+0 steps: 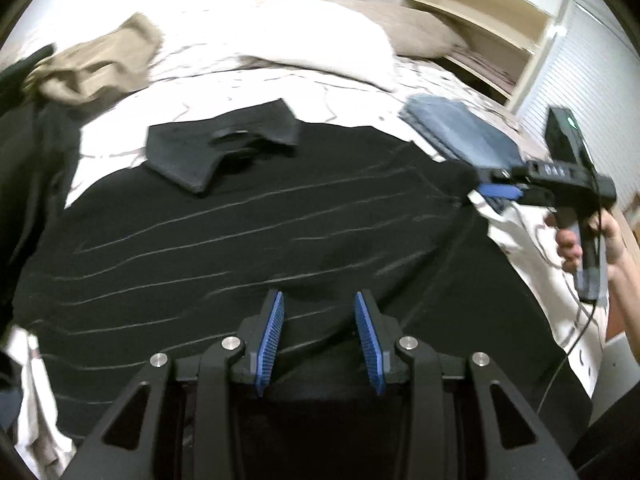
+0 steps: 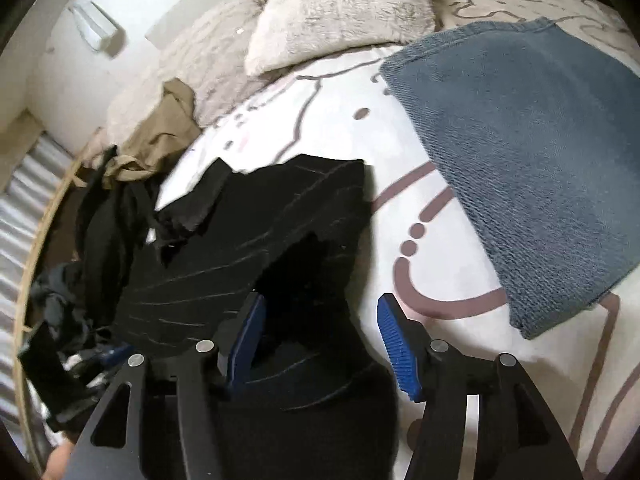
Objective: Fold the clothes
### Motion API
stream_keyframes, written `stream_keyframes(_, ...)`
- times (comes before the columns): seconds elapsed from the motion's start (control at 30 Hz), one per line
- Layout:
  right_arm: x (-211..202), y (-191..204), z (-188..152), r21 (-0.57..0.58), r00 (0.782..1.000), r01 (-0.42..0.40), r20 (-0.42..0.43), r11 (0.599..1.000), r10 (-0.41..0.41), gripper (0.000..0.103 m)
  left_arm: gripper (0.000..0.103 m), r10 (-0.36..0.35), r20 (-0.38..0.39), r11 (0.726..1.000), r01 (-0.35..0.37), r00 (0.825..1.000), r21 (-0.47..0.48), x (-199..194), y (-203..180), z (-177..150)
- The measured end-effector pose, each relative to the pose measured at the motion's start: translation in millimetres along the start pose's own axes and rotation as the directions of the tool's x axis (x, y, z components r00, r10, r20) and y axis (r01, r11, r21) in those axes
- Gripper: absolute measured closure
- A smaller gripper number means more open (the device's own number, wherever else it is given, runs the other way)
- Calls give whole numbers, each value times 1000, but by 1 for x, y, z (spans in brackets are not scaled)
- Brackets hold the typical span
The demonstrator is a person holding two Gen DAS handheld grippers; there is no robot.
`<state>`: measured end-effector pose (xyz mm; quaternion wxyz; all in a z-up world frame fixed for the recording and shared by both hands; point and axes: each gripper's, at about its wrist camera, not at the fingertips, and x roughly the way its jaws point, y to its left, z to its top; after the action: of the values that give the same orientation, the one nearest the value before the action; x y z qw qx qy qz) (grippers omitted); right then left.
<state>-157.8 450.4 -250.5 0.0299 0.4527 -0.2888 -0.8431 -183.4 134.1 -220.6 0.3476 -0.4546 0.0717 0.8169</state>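
Observation:
A black polo shirt [image 1: 240, 240] with thin pale stripes lies spread on the bed, collar [image 1: 216, 148] at the far side. My left gripper [image 1: 319, 296] hovers over its near part, blue pads apart with nothing pinched. At the shirt's right sleeve a hand [image 1: 576, 244] holds my right gripper [image 1: 496, 191]. In the right wrist view that gripper [image 2: 322, 300] stands open. The black sleeve [image 2: 304, 240] lies under and between its fingers, and the pads do not press on it.
A folded blue knit [image 2: 540, 168] lies on the patterned sheet [image 2: 340, 120] right of the shirt. A tan garment [image 1: 96, 68] and dark clothes [image 2: 104, 216] are heaped at the far left. Pillows [image 2: 340, 12] line the head of the bed; shelves [image 1: 480, 20] stand beyond.

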Motion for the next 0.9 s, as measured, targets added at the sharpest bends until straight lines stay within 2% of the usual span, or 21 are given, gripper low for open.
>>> stream_keyframes(0.1,1,4,-2,-30,999,-53,-4,998,53,45,66,3,-8,998,-2,1000,68,9,-15,-4)
stream_keyframes(0.23,2,8,-5,-52,993,-118,-20,992,117,48,66,11,-13,997,-10,1000,82,17,-15,-6)
stream_keyframes(0.33,10,13,-7,-80,992,-119,-46,990,115,62,66,20,-25,998,-18,999,65,24,-9,-7)
stream_keyframes(0.4,17,17,-8,-105,994,-98,-68,990,91,95,66,18,-30,999,-16,999,52,28,-5,-7)
stream_keyframes(0.47,17,20,-7,-99,994,-84,-82,992,76,95,66,5,-31,999,-4,1000,33,28,-2,-6)
stream_keyframes(0.57,-6,23,2,-20,986,-155,-57,988,154,95,66,-27,-34,1000,27,999,-15,26,7,-5)
stream_keyframes(0.67,-29,22,9,61,970,-235,-43,970,238,95,53,-59,-32,996,57,998,-72,21,18,-5)
stream_keyframes(0.73,-31,21,7,79,973,-214,-73,974,220,95,52,-83,-31,991,79,996,-106,16,26,-6)
stream_keyframes(0.8,-21,18,0,66,983,-127,-124,990,135,95,52,-82,-36,990,77,996,-122,10,30,-9)
stream_keyframes(0.9,4,-6,-11,125,974,-3,-223,992,31,95,52,-55,-33,991,50,998,-124,-2,37,-14)
